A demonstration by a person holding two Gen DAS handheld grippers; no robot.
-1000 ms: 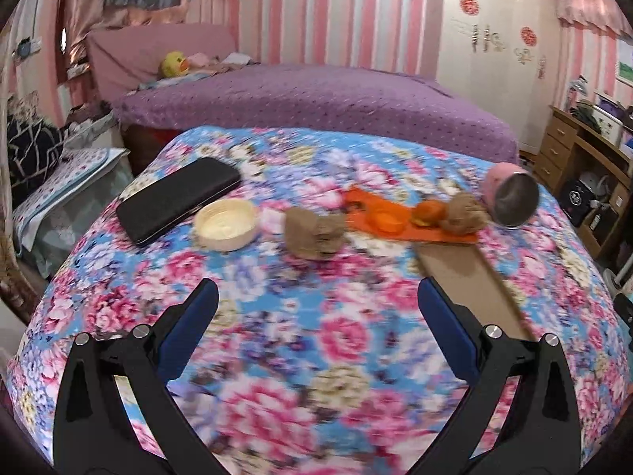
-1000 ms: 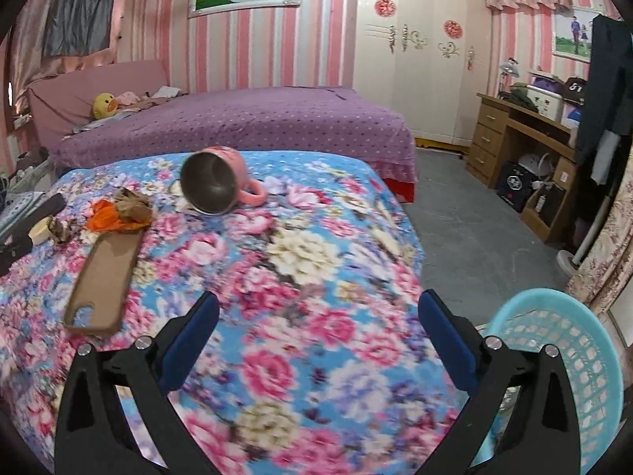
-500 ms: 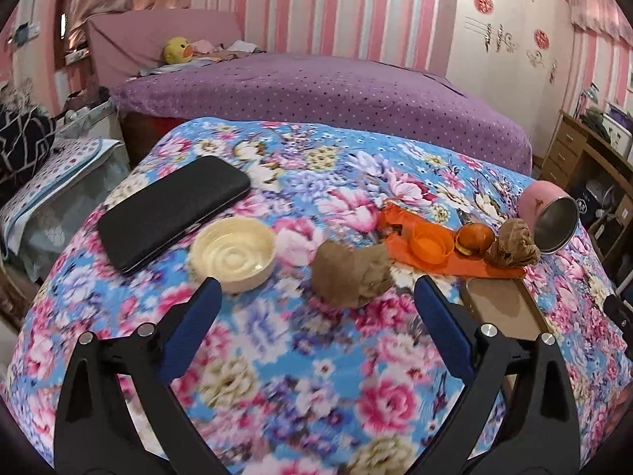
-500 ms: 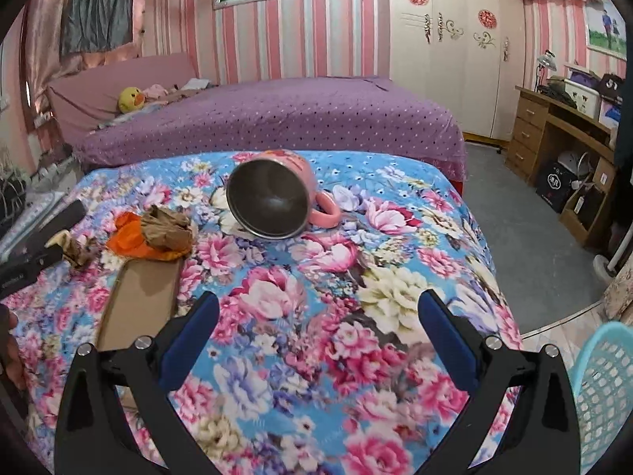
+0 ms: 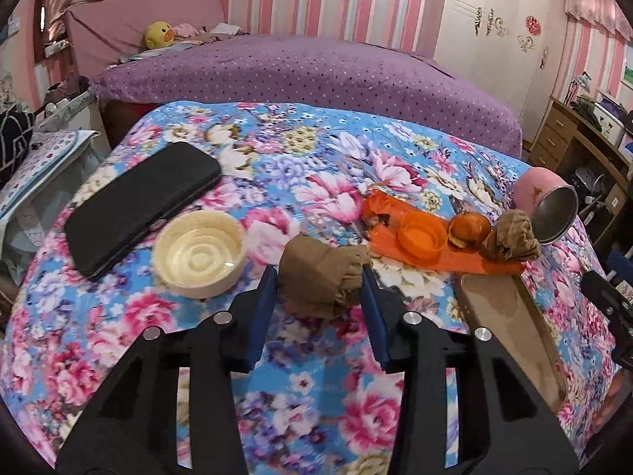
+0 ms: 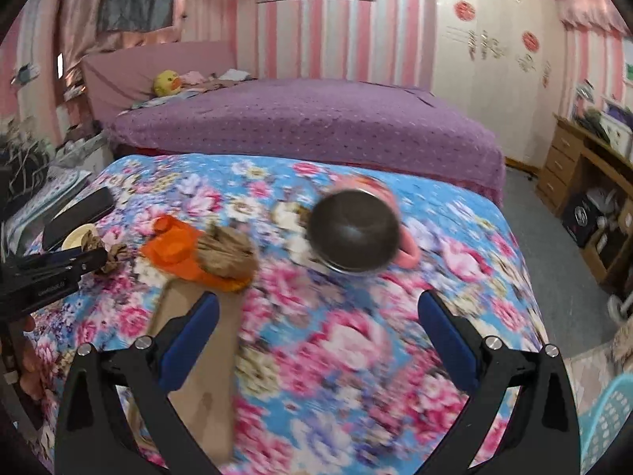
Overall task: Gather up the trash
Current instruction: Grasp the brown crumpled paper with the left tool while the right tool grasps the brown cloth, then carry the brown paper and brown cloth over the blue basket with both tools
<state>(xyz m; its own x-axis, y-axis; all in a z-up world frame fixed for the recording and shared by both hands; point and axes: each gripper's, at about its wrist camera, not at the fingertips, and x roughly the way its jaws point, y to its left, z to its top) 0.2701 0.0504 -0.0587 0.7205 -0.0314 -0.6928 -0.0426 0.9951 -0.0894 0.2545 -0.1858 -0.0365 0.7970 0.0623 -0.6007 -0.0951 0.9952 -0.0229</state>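
Note:
My left gripper (image 5: 318, 277) is shut on a crumpled brown paper wad (image 5: 322, 277) on the floral table; it also shows in the right wrist view (image 6: 101, 255). To its right lie an orange wrapper (image 5: 435, 253) with an orange cap (image 5: 420, 235), a small orange fruit piece (image 5: 469, 227) and a second brown paper wad (image 5: 514, 235). In the right wrist view that wad (image 6: 227, 253) lies ahead and left of my right gripper (image 6: 316, 308), which is open and empty above the table.
A black phone (image 5: 142, 202) and a cream lid (image 5: 199, 253) lie left. A pink steel mug (image 6: 356, 233) lies on its side. A brown cardboard strip (image 5: 510, 332) lies front right. A turquoise basket (image 6: 609, 427) stands on the floor, right. A purple bed stands behind.
My left gripper moved forward and closed on the near brown paper wad. My right gripper moved left and forward toward the mug and the orange wrapper.

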